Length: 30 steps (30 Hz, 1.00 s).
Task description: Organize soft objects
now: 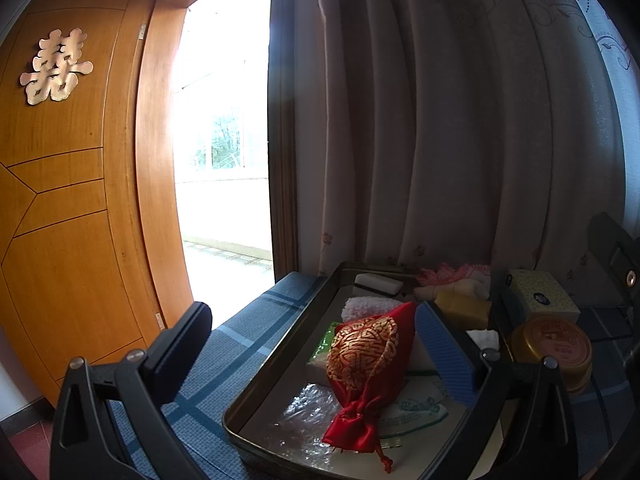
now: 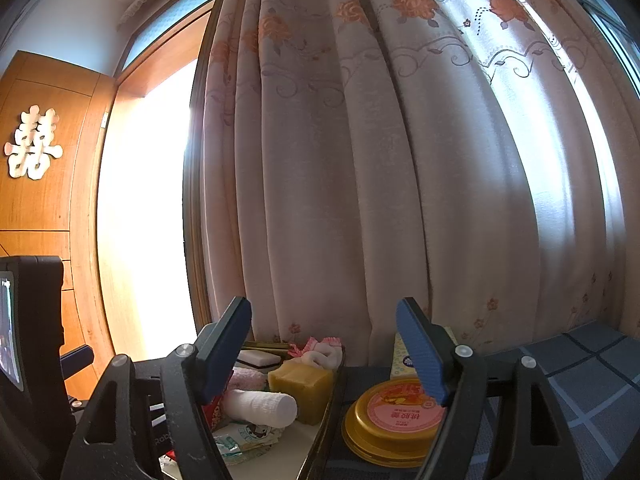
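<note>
A: Left wrist view, counted?
B: One dark metal tray on a blue checked cloth. Inside, one red and gold drawstring pouch, lying tilted with its tied neck toward the camera. Behind it, one white knitted piece, one white block, one yellow soap bar, one pink and cream soft toy. Beside the tray, one gold round tin and one yellow patterned box.
A: Left gripper?
B: Spread wide, clamped on nothing. Pouch between the two fingers, nearer the blue-padded one, touching neither as far as can be told.
A: Right wrist view?
B: Same tray, with one rolled white bandage lying across, one yellow soap bar, one pink and white toy, one white block, a few printed sachets. One gold tin just outside the rim.
A: Right gripper?
B: Fingers apart, holding nothing. Bandage low beside the left finger, tin below the right one.
</note>
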Motion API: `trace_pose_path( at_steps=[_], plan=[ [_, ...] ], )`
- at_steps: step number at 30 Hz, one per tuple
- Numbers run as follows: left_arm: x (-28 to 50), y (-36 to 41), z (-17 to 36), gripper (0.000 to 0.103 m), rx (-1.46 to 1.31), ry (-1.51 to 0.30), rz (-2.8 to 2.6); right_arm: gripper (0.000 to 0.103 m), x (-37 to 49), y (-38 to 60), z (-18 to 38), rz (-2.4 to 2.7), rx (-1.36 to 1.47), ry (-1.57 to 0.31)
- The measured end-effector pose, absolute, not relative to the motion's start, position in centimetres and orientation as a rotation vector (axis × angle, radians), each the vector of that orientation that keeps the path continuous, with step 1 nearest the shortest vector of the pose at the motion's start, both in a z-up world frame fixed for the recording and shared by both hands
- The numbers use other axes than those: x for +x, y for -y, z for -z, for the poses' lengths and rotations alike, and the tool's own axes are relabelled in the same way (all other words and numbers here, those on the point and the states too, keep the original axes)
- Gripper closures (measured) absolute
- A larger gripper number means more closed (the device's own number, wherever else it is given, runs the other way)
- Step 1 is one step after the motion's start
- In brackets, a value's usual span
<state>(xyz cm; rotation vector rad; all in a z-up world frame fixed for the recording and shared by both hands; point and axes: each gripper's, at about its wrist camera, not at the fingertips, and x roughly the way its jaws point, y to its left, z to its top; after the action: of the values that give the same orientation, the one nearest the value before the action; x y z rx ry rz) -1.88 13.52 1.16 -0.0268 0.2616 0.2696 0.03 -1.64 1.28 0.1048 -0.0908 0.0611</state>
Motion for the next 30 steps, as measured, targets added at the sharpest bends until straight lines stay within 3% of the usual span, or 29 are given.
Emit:
trace_pose_path(
  at_steps=[30],
  plan=[
    [-1.77,-13.48,-1.12,0.000,-0.027,-0.266,-0.281,0.026,0.00,1.64,-1.27,-0.060,0.103,0.094]
  ],
)
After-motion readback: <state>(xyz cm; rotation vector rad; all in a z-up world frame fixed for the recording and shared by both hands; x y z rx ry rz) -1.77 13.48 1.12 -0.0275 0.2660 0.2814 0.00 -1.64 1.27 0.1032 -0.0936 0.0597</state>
